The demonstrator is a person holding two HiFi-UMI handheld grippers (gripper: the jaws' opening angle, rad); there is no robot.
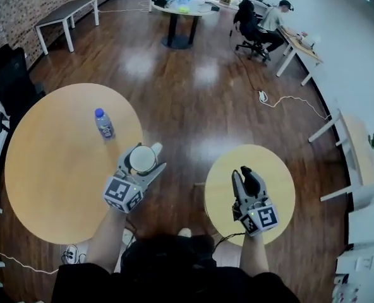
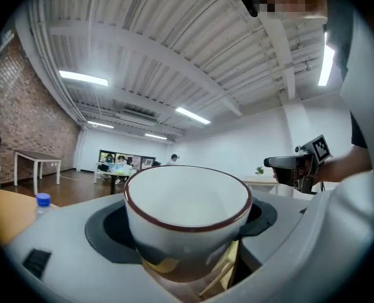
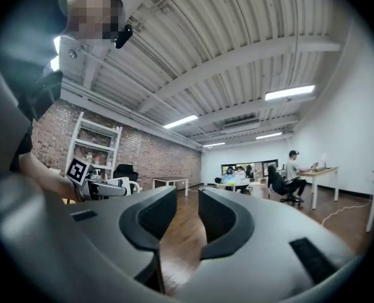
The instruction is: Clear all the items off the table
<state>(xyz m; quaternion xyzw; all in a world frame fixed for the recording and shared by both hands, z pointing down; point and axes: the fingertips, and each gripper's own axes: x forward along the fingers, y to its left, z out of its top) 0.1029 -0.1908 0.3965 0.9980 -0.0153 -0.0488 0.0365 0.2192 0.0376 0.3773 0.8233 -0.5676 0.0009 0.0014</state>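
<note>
My left gripper (image 1: 145,151) is shut on a white cup with a brown rim (image 1: 143,160), held just past the right edge of the large round wooden table (image 1: 48,182). In the left gripper view the cup (image 2: 187,207) sits upright between the grey jaws and looks empty. On that table a clear bottle with a blue cap (image 1: 103,123) stands alone, ahead and left of the cup. My right gripper (image 1: 246,172) hovers over the small round table (image 1: 278,175). Its jaws stand a narrow gap apart with nothing between them (image 3: 187,214).
A black chair (image 1: 10,74) stands left of the large table. A white table (image 1: 357,156) is at the right wall, with a white cable (image 1: 288,100) on the wood floor. Far off are a dark round table (image 1: 177,11), a bench (image 1: 67,14) and a seated person (image 1: 272,21).
</note>
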